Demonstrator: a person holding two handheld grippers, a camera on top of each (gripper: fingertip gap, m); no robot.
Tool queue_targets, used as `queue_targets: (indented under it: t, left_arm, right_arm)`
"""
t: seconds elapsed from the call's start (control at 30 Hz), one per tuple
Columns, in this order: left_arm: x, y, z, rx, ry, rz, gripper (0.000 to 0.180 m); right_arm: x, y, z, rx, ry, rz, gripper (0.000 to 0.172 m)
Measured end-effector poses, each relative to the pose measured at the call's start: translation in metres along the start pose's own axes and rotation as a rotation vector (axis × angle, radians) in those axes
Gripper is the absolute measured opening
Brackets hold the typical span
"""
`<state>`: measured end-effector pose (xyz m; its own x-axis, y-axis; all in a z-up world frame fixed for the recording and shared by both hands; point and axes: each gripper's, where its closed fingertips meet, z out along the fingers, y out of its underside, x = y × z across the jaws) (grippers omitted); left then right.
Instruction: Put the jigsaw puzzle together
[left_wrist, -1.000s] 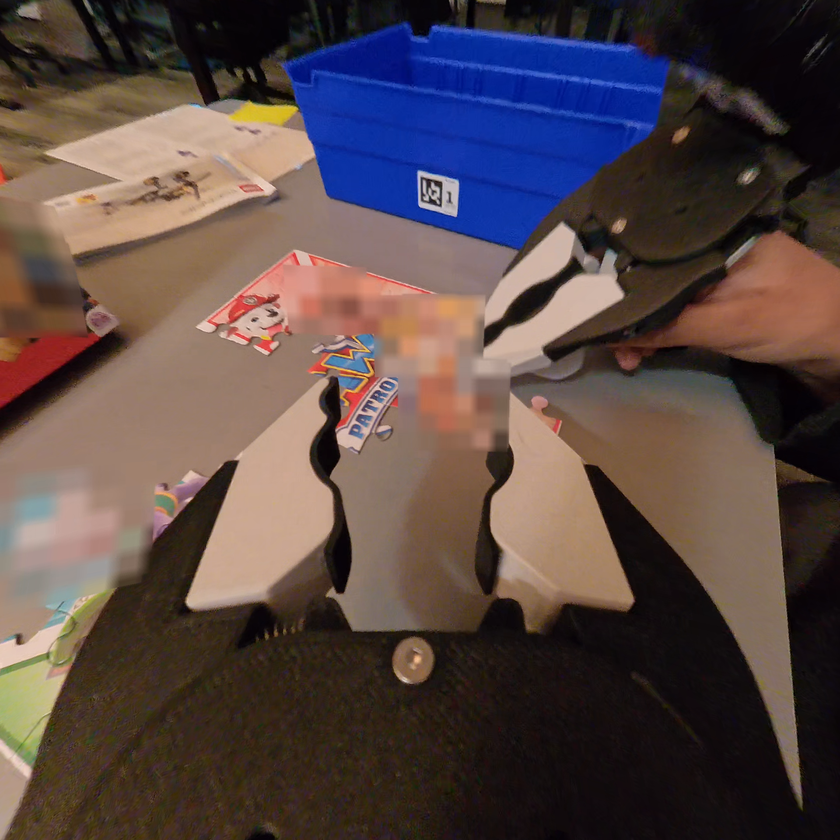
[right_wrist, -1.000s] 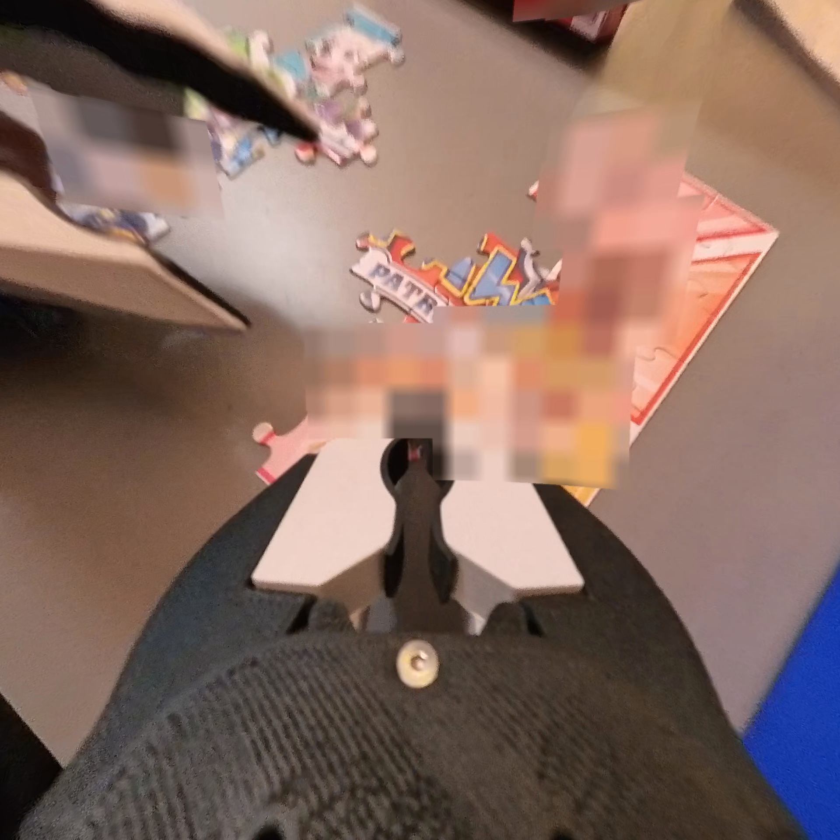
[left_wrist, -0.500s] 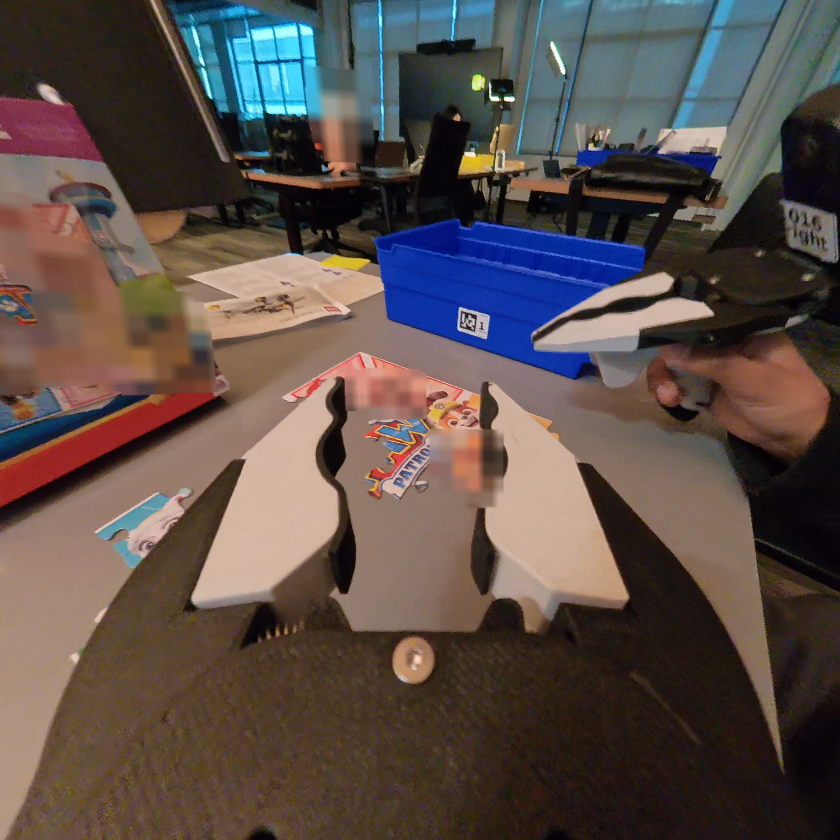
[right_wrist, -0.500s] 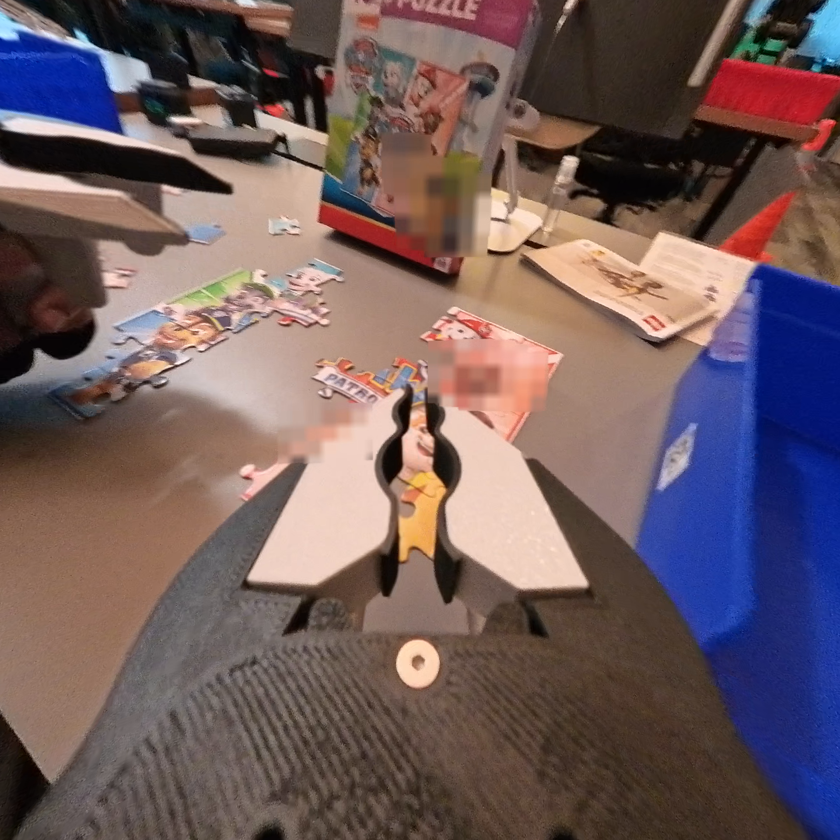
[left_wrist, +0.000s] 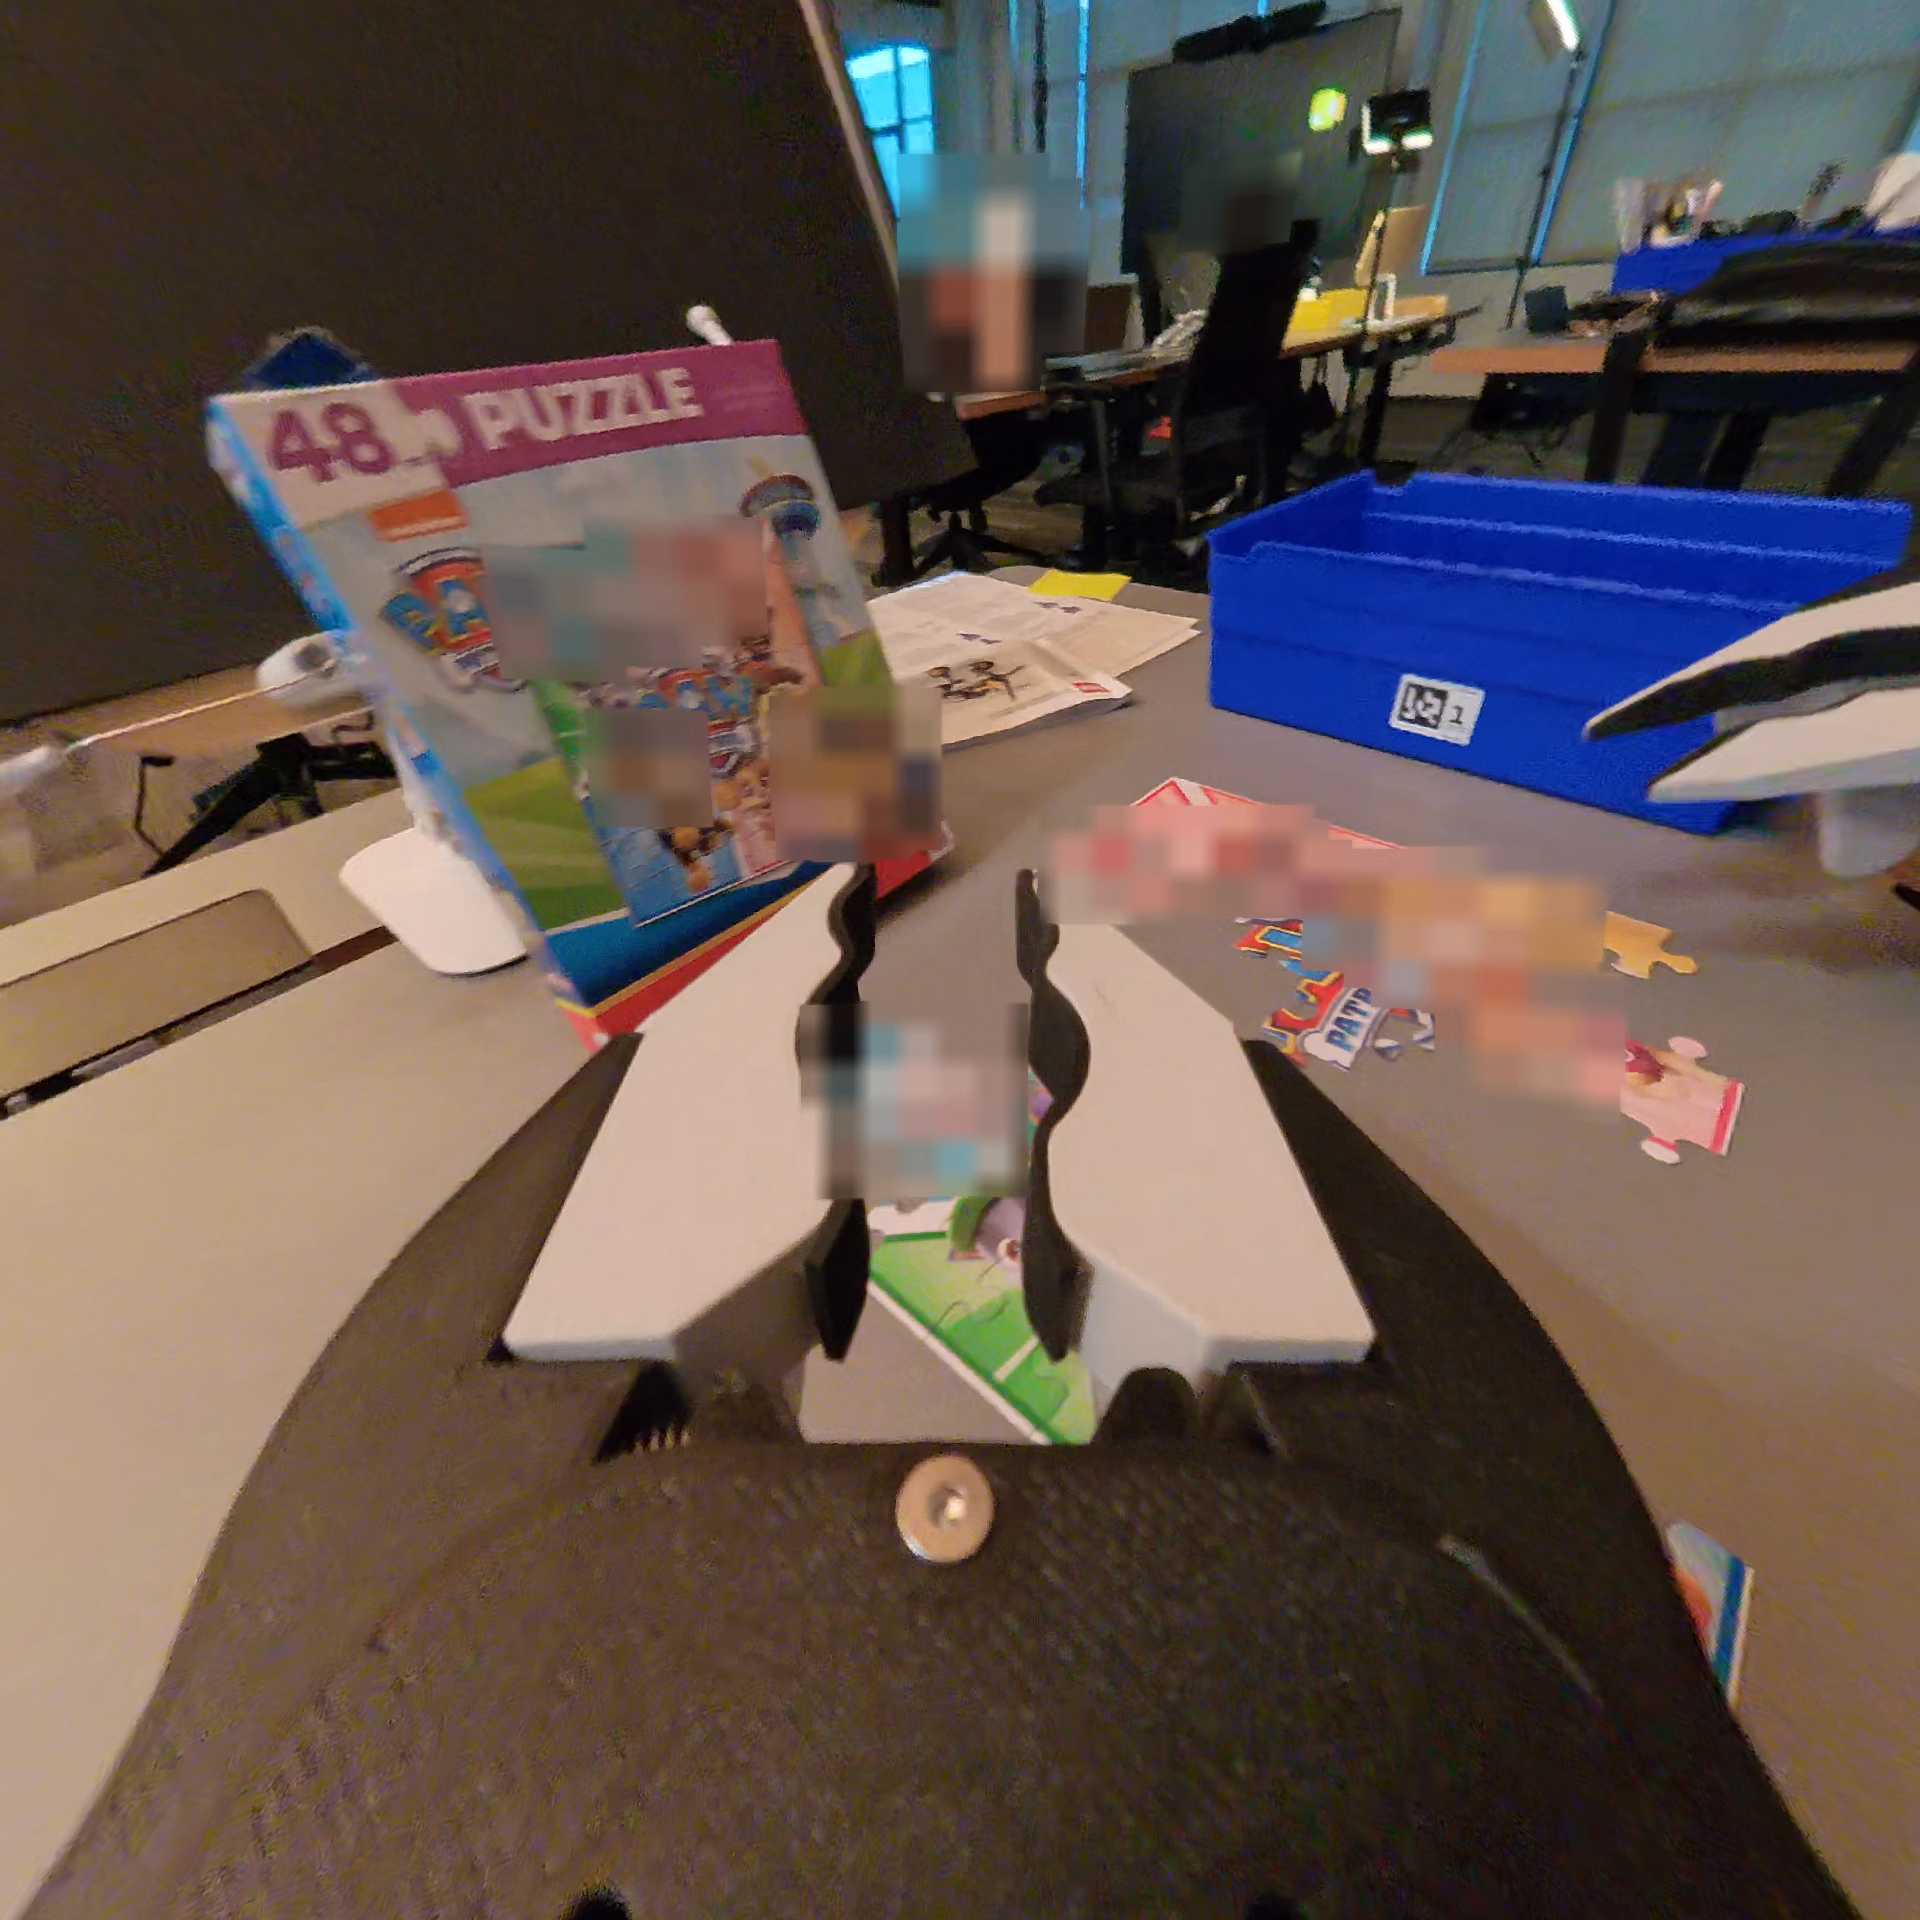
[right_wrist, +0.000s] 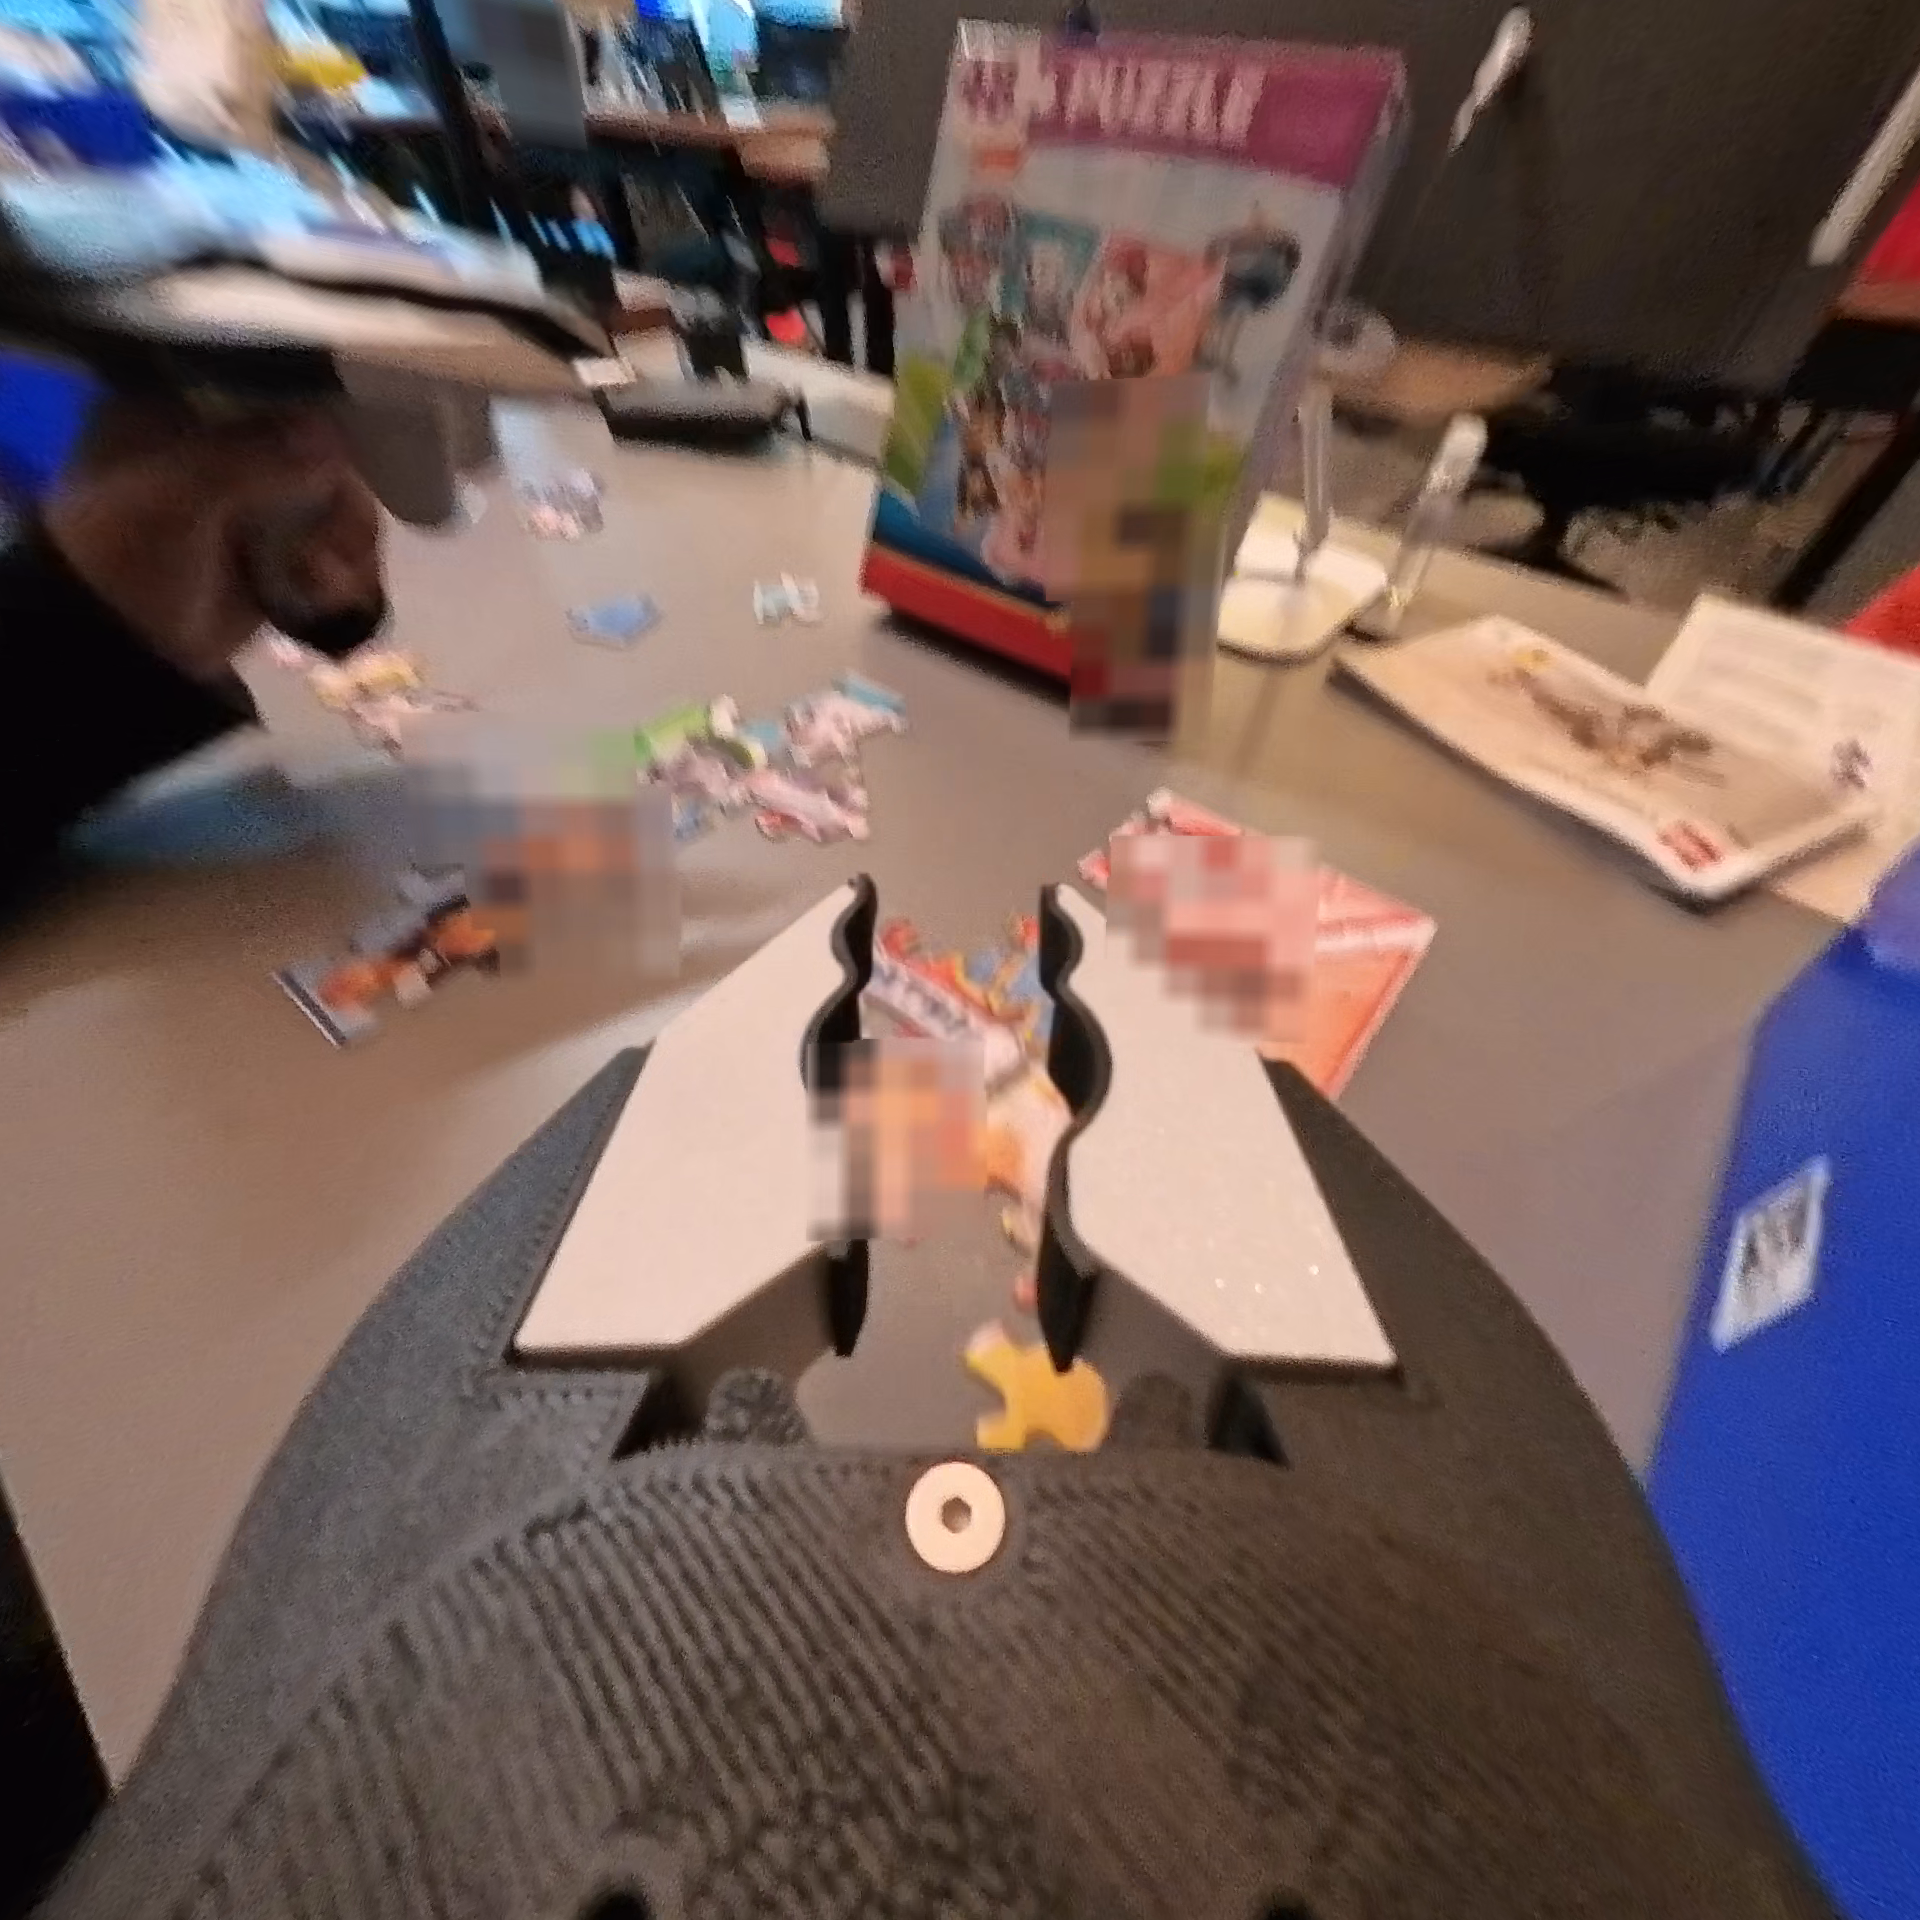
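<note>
Purple-topped puzzle box (left_wrist: 582, 665) lettered, blue bin (left_wrist: 1538, 613) with coded sticker (left_wrist: 1436, 710)

One box (left_wrist: 582, 644), perhaps two tools (left_wrist: 940, 883).

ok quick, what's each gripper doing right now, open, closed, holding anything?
Left gripper: open, holding nothing.
Right gripper: open, holding nothing.
</note>
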<state>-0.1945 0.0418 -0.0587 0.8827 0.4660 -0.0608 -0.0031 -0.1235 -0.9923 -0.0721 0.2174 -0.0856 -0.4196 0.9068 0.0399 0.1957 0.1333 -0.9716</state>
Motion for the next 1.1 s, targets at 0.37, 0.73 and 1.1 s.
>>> queue_targets:
  t: [0.37, 0.73, 1.1]
  left_arm:
    - [-0.007, 0.021, -0.013, -0.012, 0.054, -0.143, 0.018]
    - [0.001, 0.036, -0.002, -0.088, 0.071, -0.136, 0.025]
    - [0.014, 0.047, 0.004, -0.157, 0.113, -0.116, 0.033]
  right_arm:
    - [0.02, -0.006, 0.046, 0.033, 0.038, -0.041, 0.019]
    - [0.013, -0.006, 0.036, 0.096, -0.05, 0.02, 0.017]
    - [0.028, -0.006, 0.033, 0.103, 0.048, 0.011, 0.01]
